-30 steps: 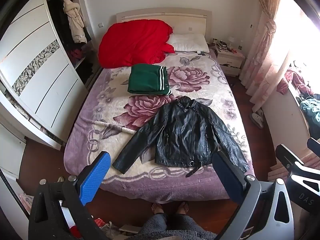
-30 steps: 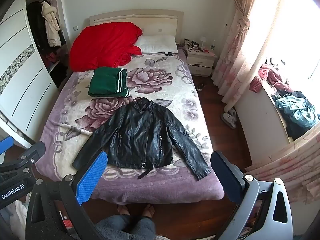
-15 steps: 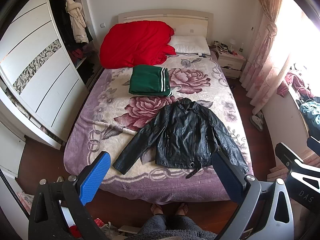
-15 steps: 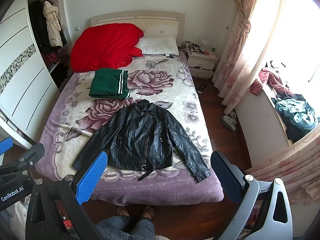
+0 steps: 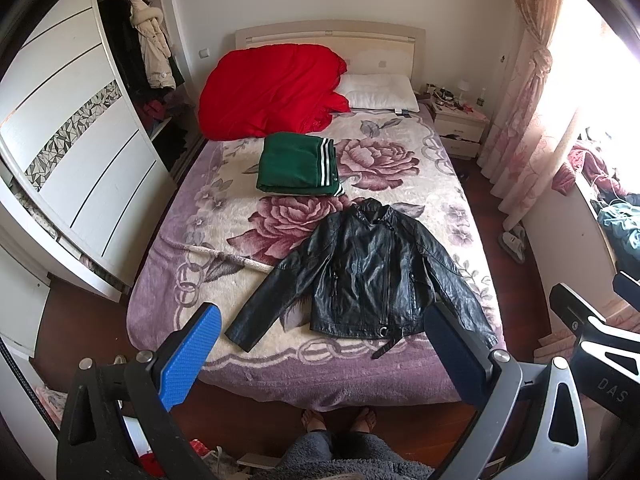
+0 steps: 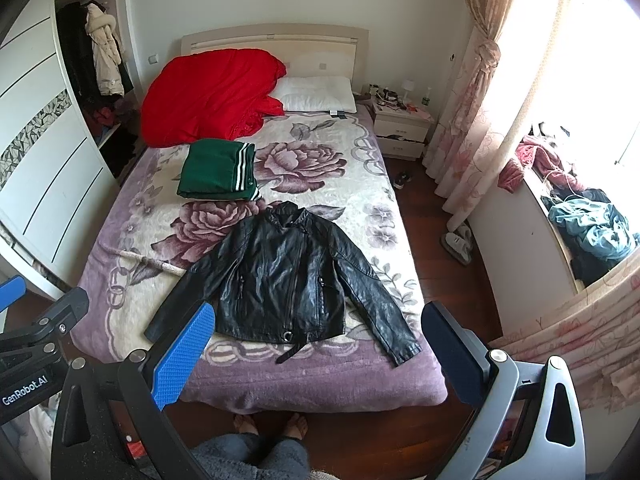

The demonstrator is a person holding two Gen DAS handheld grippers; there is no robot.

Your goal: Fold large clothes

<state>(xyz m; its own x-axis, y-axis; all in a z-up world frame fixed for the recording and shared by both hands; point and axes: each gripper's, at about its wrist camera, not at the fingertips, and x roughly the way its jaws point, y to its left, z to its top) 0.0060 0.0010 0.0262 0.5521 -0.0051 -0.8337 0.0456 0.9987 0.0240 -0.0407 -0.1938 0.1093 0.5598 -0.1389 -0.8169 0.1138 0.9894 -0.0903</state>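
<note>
1. We see a bed (image 5: 168, 264) covered by a purple and cream blanket with large rose prints, its headboard against the far wall; a white wardrobe (image 5: 72, 168) stands along its left side.
2. A red quilt (image 5: 272, 88) is bunched at the head of the bed, touching a white pillow (image 5: 376, 92) to its right.
3. A black leather jacket (image 5: 368, 272) lies flat, front up, on the near half of the bed, collar toward the headboard, both sleeves spread outward and down; its belt strap trails at the hem near the foot edge.
4. A folded green garment (image 5: 296, 164) with white stripes sits beyond the jacket's collar, apart from it, just below the quilt.
5. Our left claw (image 5: 320, 356) hangs above the foot of the bed, jaws spread wide, holding nothing.
6. Our right claw (image 6: 316, 356) hangs alongside, equally wide open and empty, well above the jacket.
7. The person's bare feet (image 6: 272, 426) stand on the wooden floor at the bed's foot.
</note>
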